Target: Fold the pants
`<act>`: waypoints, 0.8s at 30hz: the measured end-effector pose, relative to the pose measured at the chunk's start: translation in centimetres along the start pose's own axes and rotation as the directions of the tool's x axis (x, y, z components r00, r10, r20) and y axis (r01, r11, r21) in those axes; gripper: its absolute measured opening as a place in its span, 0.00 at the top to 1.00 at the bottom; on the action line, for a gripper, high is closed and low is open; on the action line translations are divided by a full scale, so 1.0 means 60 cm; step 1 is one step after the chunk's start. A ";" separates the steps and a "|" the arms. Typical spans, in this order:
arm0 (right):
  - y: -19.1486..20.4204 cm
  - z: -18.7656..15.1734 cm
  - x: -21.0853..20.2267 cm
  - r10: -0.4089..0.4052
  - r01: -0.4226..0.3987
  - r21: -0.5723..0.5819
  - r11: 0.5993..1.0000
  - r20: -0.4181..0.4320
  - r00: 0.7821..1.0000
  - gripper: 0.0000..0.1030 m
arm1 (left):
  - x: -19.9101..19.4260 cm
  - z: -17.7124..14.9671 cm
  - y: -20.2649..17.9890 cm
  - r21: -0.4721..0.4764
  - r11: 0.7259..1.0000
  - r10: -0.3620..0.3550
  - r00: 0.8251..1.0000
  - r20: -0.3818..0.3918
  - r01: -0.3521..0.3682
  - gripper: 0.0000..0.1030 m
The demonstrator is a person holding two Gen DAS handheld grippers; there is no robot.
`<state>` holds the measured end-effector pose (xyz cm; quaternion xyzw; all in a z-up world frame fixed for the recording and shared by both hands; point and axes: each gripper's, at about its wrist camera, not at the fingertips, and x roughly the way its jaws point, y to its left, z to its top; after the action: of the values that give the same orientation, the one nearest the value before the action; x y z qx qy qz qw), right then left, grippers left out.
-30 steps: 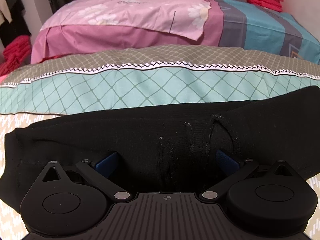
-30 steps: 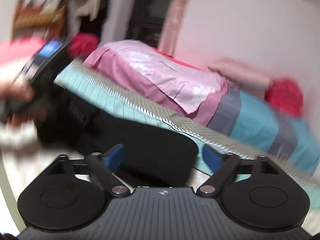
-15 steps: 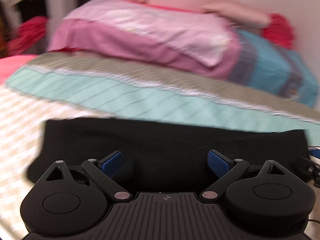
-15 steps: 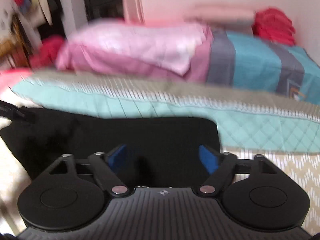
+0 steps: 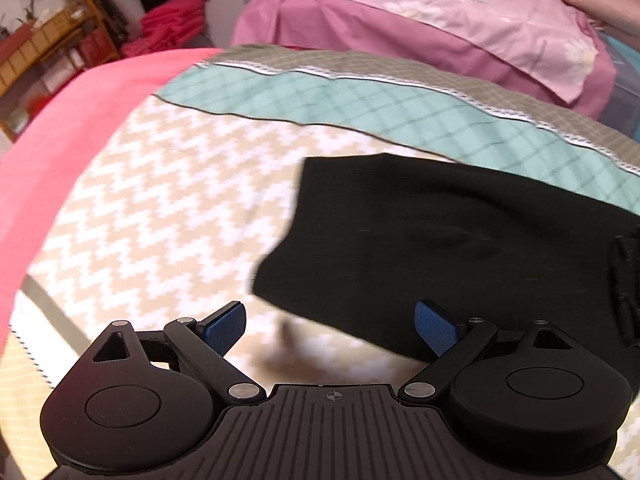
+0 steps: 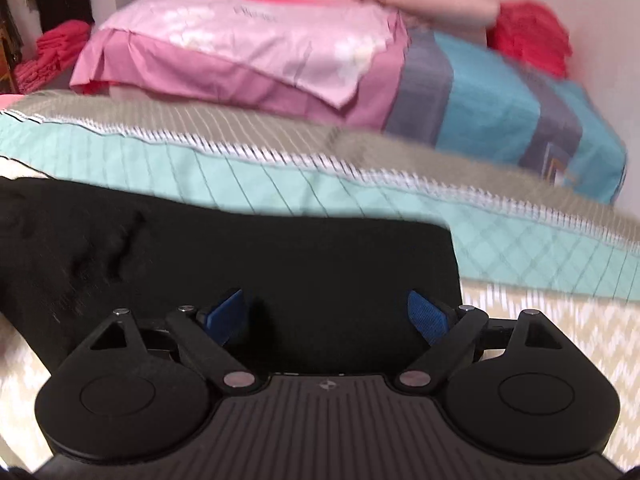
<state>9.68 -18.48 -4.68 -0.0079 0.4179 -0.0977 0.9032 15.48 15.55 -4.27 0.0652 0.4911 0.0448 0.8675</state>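
Zigzag-patterned bedspread [image 5: 168, 208] carries the black pants [image 5: 460, 248], folded flat, just below its teal band [image 5: 360, 108]. My left gripper [image 5: 330, 328] stands wide, empty. My right gripper [image 6: 326, 316] is opening, nothing pinched. Next: likely regrip one end, fold again.

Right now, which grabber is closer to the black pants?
The right one. The right gripper hovers over the black pants, jaws opening, cloth showing between its fingers. The left gripper sits off the pants' left edge, mostly over the zigzag bedspread.
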 end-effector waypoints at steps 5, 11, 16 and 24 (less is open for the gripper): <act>0.109 0.021 -0.021 0.055 -0.040 -0.172 0.984 0.081 0.995 0.12 | 0.003 -0.006 0.052 -0.030 0.999 0.026 1.000 -0.008 -0.027 0.00; 0.266 0.002 -0.057 0.176 -0.105 -0.384 0.917 0.155 0.972 0.11 | 0.007 -0.018 0.113 -0.073 0.995 0.060 0.998 -0.022 -0.061 0.00; 0.417 -0.046 -0.082 0.303 -0.127 -0.607 0.784 0.197 0.932 0.08 | 0.014 -0.042 0.186 -0.164 0.982 0.086 0.995 -0.047 -0.093 0.00; 0.597 -0.085 -0.050 0.349 -0.061 -0.770 0.635 0.215 0.912 0.08 | 0.015 -0.106 0.278 -0.276 0.951 0.117 0.989 -0.096 -0.139 0.00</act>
<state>10.02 17.56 -9.18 -0.3472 0.2538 0.1909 0.8824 10.25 32.58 -5.63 -0.0291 0.5081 0.1728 0.8433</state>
